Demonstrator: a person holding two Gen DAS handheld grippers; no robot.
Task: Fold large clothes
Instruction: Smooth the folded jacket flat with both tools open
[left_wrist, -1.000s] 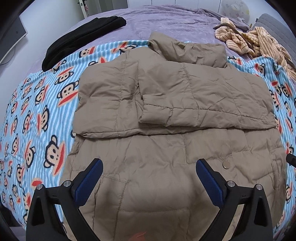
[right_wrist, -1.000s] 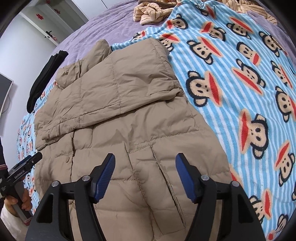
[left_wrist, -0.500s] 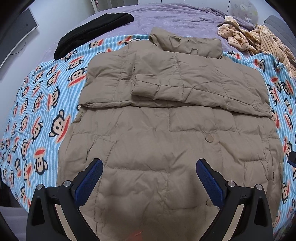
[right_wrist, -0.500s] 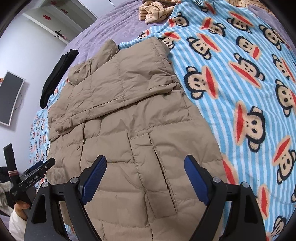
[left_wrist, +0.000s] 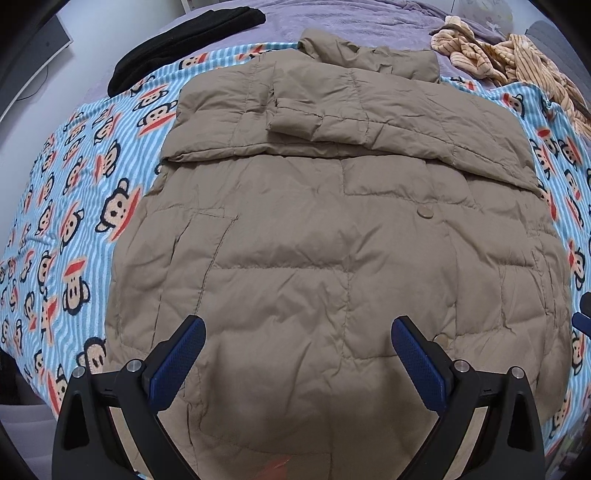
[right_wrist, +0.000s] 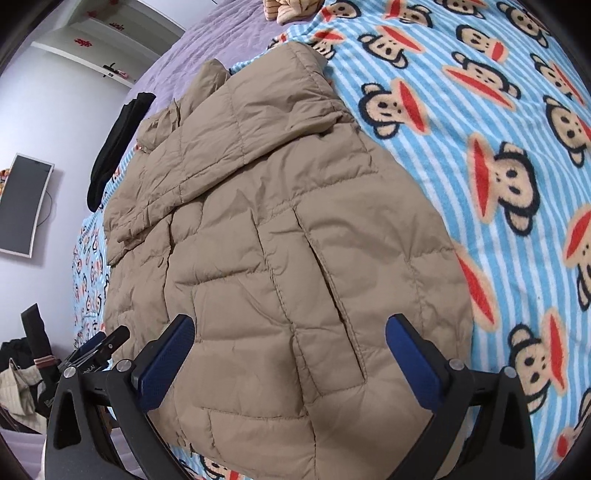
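Note:
A tan puffer jacket (left_wrist: 314, 240) lies flat on a monkey-print blanket (left_wrist: 74, 184), both sleeves folded across its chest and collar at the far end. My left gripper (left_wrist: 297, 363) is open and empty, hovering over the jacket's near hem. In the right wrist view the jacket (right_wrist: 258, 240) fills the middle. My right gripper (right_wrist: 290, 360) is open and empty above the hem's right corner, beside a pocket slit. The left gripper (right_wrist: 96, 347) shows at the lower left of that view.
A black garment (left_wrist: 184, 40) lies far left on the purple bedspread (left_wrist: 351, 22). A tan striped garment (left_wrist: 509, 55) lies far right. A wall monitor (right_wrist: 24, 205) hangs at the left. The blanket (right_wrist: 498, 147) extends right of the jacket.
Both grippers have drawn back toward the jacket's near hem, so more of its lower part shows. The right gripper has opened wider. The jacket has not moved.

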